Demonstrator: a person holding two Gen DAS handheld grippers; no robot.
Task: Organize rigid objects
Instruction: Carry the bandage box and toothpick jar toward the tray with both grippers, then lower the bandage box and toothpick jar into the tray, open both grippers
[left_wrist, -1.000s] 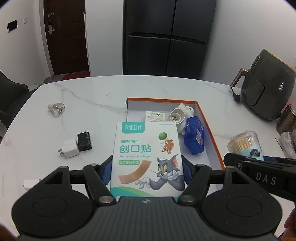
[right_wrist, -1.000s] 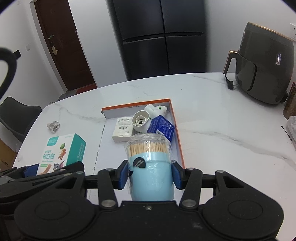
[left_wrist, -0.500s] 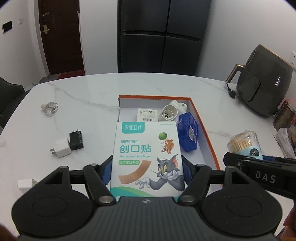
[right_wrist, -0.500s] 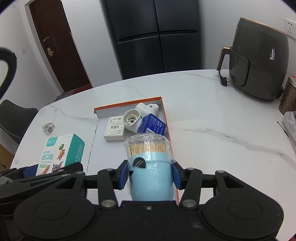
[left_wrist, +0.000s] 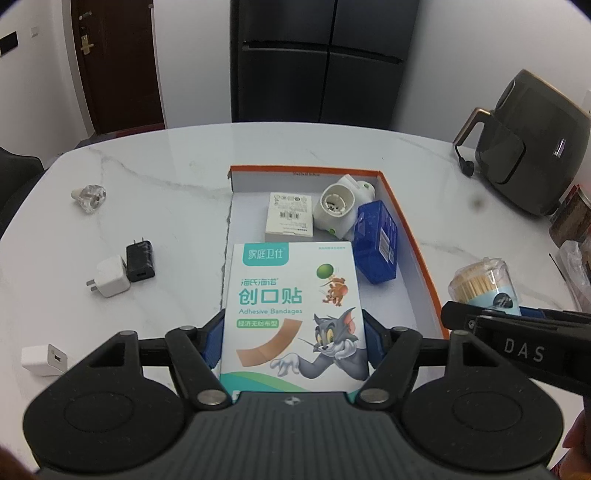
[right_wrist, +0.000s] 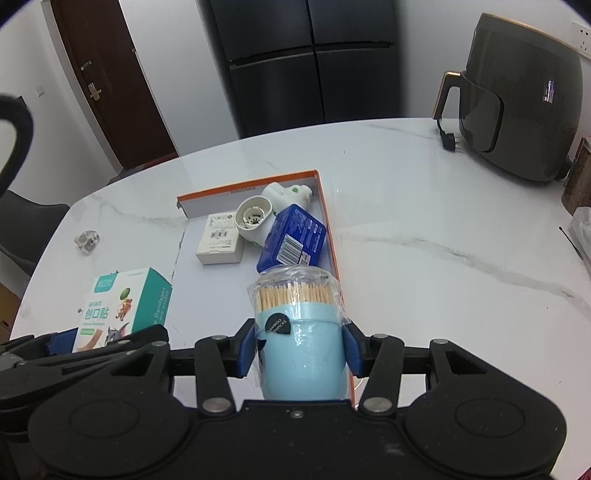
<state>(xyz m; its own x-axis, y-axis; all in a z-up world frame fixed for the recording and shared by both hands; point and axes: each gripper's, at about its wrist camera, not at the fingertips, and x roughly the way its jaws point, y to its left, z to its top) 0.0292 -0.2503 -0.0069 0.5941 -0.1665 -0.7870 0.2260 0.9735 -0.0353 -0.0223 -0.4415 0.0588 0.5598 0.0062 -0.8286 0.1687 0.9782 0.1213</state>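
Two hand-held grippers hang side by side over a white marble-patterned round table (left_wrist: 295, 155), with a tall black refrigerator (left_wrist: 317, 59) behind it against the wall and a dark grey air fryer with a bronze handle (right_wrist: 517, 99) standing at its far right edge. In the middle of the table lies a shallow orange-rimmed cardboard tray with a white floor (left_wrist: 410, 236), and in its far part sit a blue rectangular plastic case (left_wrist: 376, 247), a white plastic lamp-socket adapter (left_wrist: 338, 206) leaning on that case, and a small flat white labelled box (left_wrist: 290, 218). The left gripper (left_wrist: 293, 332) is clamped on a teal-and-white cardboard box of adhesive bandages (left_wrist: 295, 317), held above the tray's near left edge. The right gripper (right_wrist: 299, 347) is clamped on a light blue cylindrical toothpick jar with a clear lid (right_wrist: 301, 332), above the tray's near right rim. Left of the tray, on bare table, rest a white charger plug (left_wrist: 110, 277) touching a black charger plug (left_wrist: 140, 260), another small white charger cube (left_wrist: 44, 360) nearer, and a clear faceted glass stopper (left_wrist: 90, 194) farther back.
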